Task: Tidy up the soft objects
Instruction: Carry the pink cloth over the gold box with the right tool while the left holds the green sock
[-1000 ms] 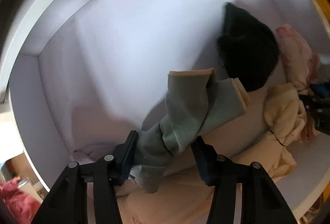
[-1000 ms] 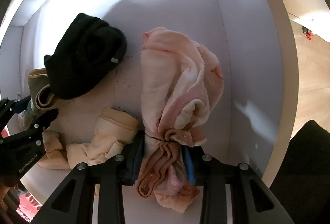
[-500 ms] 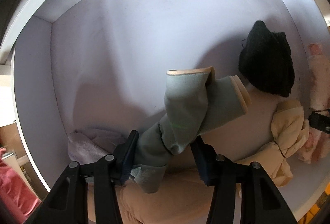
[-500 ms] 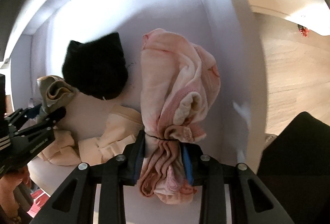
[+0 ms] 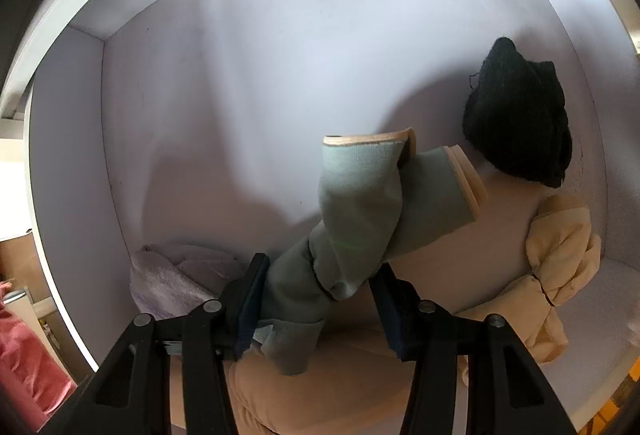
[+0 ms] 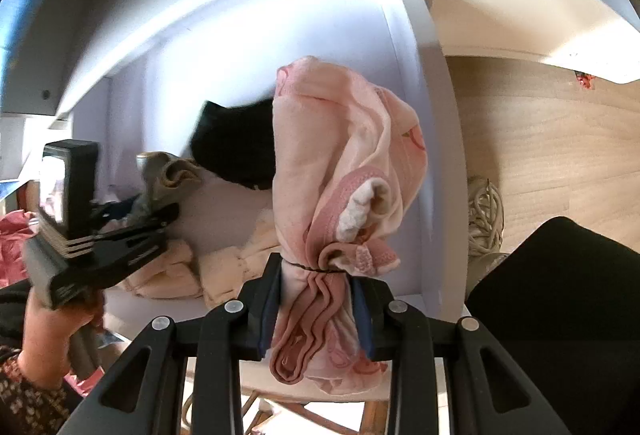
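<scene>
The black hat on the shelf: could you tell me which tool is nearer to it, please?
Probably the left tool, holding green socks just beside the black hat. The right tool, clamping a pink bundle, sits farther out.

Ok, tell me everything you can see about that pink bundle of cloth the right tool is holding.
The pale pink soft cloth bundle looks like fleecy fabric with darker pink ribbed trim and a faint printed pattern. A thin dark band cinches it just above the right tool, whose blue-lined pads squeeze its gathered folds from both sides. The larger part bulges beyond the fingers, the folded ends below. It is held clear of the white shelf.
</scene>
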A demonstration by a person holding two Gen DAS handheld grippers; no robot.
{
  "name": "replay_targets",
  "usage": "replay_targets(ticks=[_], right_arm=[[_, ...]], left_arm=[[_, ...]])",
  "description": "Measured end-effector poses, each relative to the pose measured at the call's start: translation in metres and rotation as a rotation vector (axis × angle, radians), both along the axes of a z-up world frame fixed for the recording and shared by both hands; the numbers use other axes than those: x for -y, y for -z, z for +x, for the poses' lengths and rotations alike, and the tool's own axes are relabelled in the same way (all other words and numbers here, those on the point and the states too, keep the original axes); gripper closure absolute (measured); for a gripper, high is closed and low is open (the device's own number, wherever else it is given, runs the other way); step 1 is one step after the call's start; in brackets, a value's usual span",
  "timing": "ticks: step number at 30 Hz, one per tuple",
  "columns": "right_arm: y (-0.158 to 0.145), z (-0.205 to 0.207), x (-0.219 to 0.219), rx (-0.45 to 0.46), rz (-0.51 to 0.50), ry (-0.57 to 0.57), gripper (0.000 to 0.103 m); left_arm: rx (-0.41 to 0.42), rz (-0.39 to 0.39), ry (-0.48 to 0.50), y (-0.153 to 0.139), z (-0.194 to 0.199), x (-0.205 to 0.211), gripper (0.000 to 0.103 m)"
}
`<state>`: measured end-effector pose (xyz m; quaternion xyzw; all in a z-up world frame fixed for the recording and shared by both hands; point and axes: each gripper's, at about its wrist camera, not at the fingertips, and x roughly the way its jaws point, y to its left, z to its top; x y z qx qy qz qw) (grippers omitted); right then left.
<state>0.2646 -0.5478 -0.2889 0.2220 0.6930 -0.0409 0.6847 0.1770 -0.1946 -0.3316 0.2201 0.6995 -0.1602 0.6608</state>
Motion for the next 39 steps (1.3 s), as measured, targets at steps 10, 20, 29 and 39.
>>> replay_targets(ticks=[10, 20, 29, 39], right_arm=[[-0.06, -0.012, 0.016, 0.116, 0.038, -0.009, 0.071], [-0.148, -0.008, 0.015, 0.236, 0.024, -0.093, 0.071], [-0.245, 0.037, -0.002, 0.405, -0.036, -0.17, 0.071], [-0.289, 0.122, -0.039, 0.454, -0.185, -0.273, 0.071]], left_arm=[[-0.001, 0.002, 0.001, 0.005, 0.0, 0.0, 0.051], [-0.003, 0.004, -0.004, 0.003, 0.002, 0.002, 0.051], [-0.006, 0.002, -0.002, 0.005, 0.002, 0.001, 0.051], [-0.004, -0.003, -0.001, 0.005, 0.001, 0.001, 0.051]])
